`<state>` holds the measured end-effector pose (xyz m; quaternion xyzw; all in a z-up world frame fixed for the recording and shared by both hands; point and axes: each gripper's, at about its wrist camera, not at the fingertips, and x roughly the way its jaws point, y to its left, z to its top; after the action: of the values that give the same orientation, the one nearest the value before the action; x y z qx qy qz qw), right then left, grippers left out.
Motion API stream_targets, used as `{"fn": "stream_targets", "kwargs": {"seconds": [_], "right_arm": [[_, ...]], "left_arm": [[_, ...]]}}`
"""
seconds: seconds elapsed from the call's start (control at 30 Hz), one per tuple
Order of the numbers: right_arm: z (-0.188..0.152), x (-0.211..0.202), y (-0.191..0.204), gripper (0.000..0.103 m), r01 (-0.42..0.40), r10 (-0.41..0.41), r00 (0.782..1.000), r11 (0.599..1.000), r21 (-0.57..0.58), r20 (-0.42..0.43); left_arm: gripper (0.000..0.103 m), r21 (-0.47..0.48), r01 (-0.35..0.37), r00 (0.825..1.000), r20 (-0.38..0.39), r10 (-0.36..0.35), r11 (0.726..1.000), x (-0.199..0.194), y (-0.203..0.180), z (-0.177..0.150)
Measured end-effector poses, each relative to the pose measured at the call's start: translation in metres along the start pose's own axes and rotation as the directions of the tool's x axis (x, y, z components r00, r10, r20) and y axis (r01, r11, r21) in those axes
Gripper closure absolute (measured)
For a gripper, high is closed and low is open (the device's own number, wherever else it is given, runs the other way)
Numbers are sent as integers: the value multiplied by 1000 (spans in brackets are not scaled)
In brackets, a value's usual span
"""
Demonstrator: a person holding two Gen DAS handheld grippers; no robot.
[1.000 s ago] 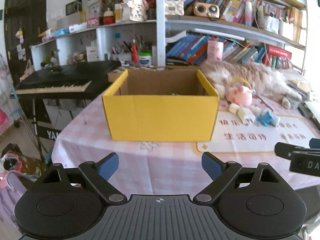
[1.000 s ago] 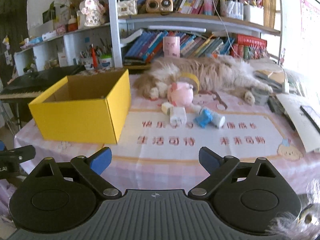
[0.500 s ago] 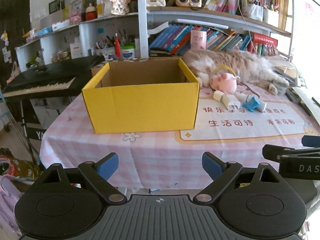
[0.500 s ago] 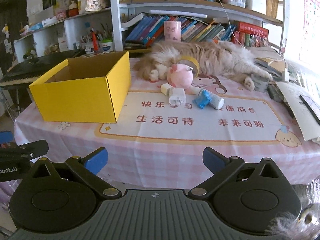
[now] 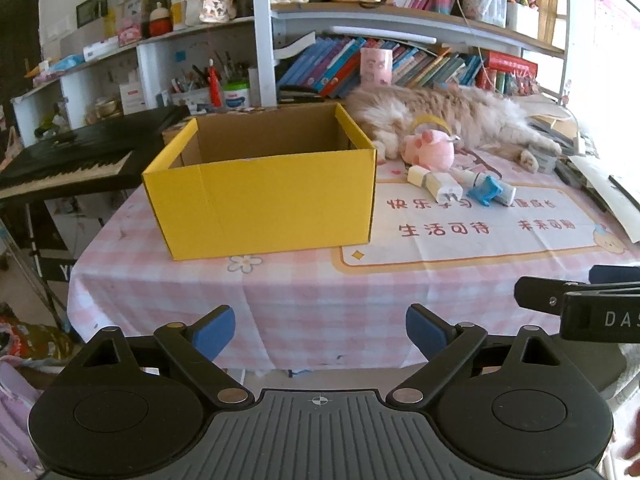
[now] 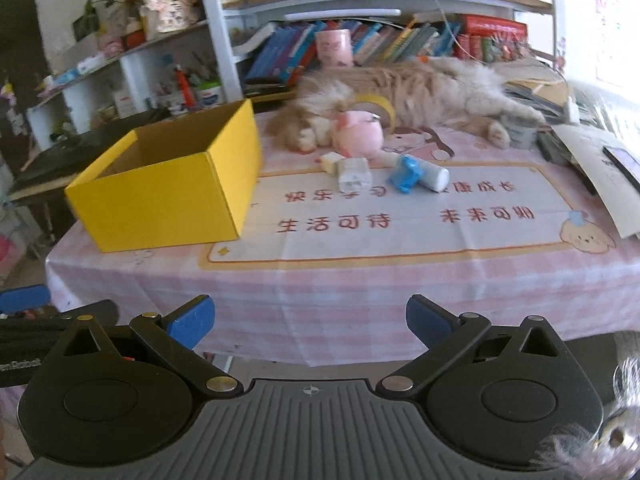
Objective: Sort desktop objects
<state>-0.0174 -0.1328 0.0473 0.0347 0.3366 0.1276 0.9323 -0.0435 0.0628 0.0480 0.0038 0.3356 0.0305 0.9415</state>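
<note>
**Both hand-held grippers empty, short of the bench**

Left hand-held gripper [image 5: 320,330] and right hand-held gripper [image 6: 310,320] both spread wide, nothing between the jaws; the right's have just been opening. Small items sit clustered mid-bench [image 6: 360,280]: white block [image 6: 353,173], blue clip [image 6: 406,173], pink plush [image 6: 358,138]. They lie ahead of the right one, so it looks nearer. Yellow box [image 5: 260,196] sits left of them, straight ahead of the left gripper; looks empty as far as I can see in.

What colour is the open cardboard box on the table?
The box is yellow outside and plain brown cardboard inside, clearest in the left wrist view.
</note>
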Motion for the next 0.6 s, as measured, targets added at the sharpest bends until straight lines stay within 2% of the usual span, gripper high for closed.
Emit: {"fn": "stream_targets", "kwargs": {"seconds": [0.17,0.37,0.6], "right_arm": [[2,1,6,1,-42,41,998,998,-50,-38],[2,2,3,1,0,-2,999,999,-49,-45],[0,4,-1,1,48,-51,997,997,-53,-64]], "left_arm": [[8,5,1,1000,10,-2,1000,-1,-1,0],[8,17,4,1000,24,-4,1000,-5,-3,0],[8,-5,50,998,34,-50,999,-4,-3,2]]}}
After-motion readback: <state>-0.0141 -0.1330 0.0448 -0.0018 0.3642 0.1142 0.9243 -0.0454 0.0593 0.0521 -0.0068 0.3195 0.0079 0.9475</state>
